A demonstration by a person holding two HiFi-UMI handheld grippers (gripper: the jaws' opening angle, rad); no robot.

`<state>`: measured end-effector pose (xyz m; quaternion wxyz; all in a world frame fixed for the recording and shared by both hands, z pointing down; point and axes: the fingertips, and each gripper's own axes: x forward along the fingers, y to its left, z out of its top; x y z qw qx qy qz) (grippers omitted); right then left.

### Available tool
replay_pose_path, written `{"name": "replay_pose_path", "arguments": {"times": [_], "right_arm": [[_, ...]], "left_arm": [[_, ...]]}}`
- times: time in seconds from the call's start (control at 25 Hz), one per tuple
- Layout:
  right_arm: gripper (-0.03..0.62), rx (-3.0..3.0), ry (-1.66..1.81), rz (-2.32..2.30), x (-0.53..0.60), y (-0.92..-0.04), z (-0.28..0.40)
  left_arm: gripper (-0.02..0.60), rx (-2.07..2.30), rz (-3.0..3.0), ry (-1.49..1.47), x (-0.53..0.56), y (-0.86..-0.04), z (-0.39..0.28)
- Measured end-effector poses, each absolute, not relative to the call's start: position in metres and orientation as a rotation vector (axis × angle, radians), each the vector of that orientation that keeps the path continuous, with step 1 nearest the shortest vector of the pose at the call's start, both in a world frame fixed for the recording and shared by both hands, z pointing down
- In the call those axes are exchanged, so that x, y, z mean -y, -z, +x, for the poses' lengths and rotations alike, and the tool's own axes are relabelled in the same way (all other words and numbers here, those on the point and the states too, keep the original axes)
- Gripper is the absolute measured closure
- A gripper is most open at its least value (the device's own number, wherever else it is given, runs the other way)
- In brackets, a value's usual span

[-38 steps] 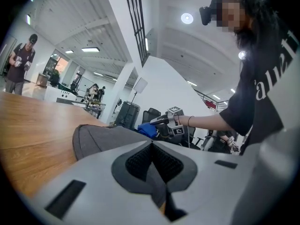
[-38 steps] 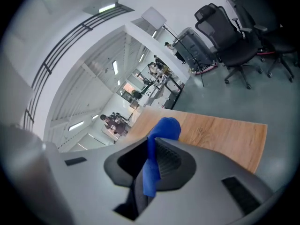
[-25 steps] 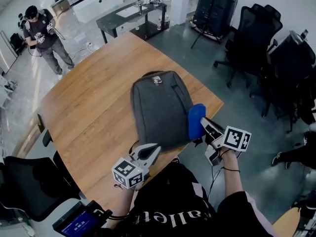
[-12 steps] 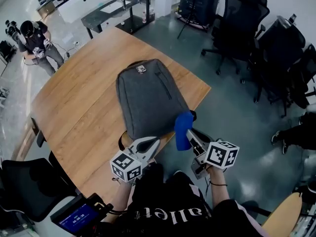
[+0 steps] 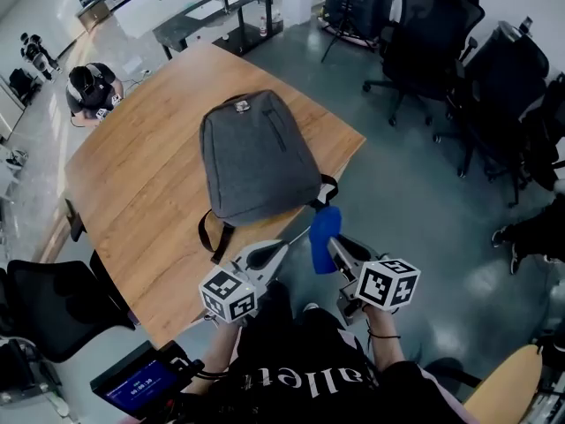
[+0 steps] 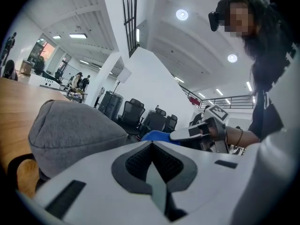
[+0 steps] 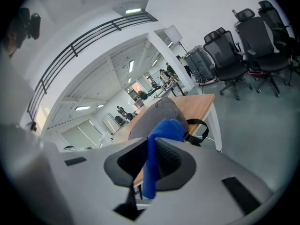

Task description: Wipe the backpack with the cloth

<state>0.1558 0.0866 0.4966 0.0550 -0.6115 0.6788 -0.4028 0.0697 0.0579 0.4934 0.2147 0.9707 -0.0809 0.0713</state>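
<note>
Head view, backpack: the grey backpack [image 5: 258, 162] lies flat on the wooden table [image 5: 132, 184], its top end toward 12 o'clock, with black straps [image 5: 212, 235] poking out at its near end
Head view, cloth: the blue cloth [image 5: 322, 235] stands at 5 o'clock of the backpack, past the table's near edge and just beside a corner strap; whether it touches the bag cannot be told
Head view, right gripper: the right gripper [image 5: 334, 247] points toward 11 o'clock, and the cloth rises from its tips
Head view, left gripper: the left gripper [image 5: 277, 249] is at 6 o'clock of the backpack, points toward 1 o'clock, and is near the cloth but apart from the bag
Head view, room: black office chairs [image 5: 424, 34] stand on the grey floor at 1 to 3 o'clock, and a person [image 5: 93, 91] is at the table's far edge at 10 o'clock
Left gripper view, jaws: pressed together with nothing between them
Left gripper view, scene: the backpack [image 6: 75, 130] bulks at 9 o'clock, the cloth [image 6: 157, 136] shows just past the tips at 12 o'clock, and the right gripper [image 6: 206, 125] is at 2 o'clock
Right gripper view, jaws: clenched on the cloth [image 7: 157, 158], which runs up between the pads and folds over their top
Right gripper view, scene: the backpack [image 7: 157, 114] lies beyond at 12 o'clock on the table [image 7: 197, 104], a strap loop hangs at 2 o'clock by the table edge, and the chairs [image 7: 243, 46] are farther off at 2 o'clock
</note>
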Motion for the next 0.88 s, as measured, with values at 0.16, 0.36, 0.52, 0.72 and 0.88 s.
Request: {"name": "replay_pose_path", "arguments": {"times": [0.16,0.36,0.52,0.72,0.88], "right_arm": [[0.539,-2.131,1.195,-1.854,-0.120,-0.500,0.146],[0.539,-2.237,1.179,-1.795,-0.156,-0.508,0.120],[0.539,-2.287,1.199,-1.738,-0.191,-0.510,0.096],[0.539,-2.335,1.168,-1.708,-0.187,-0.519,0.075],[0.539,-2.357,1.164,-1.701,-0.190,-0.529,0.063]], "left_arm": [[0.581,0.259,2.683,-0.217,-0.105,-0.498,0.065],[0.581,0.338,2.655,-0.255,-0.155,-0.514,0.046],[0.581,0.377,2.636,-0.277,-0.199,-0.513,0.028],[0.581,0.411,2.657,-0.306,-0.197,-0.518,0.010],[0.581,0.431,2.666,-0.299,-0.191,-0.522,0.004]]}}
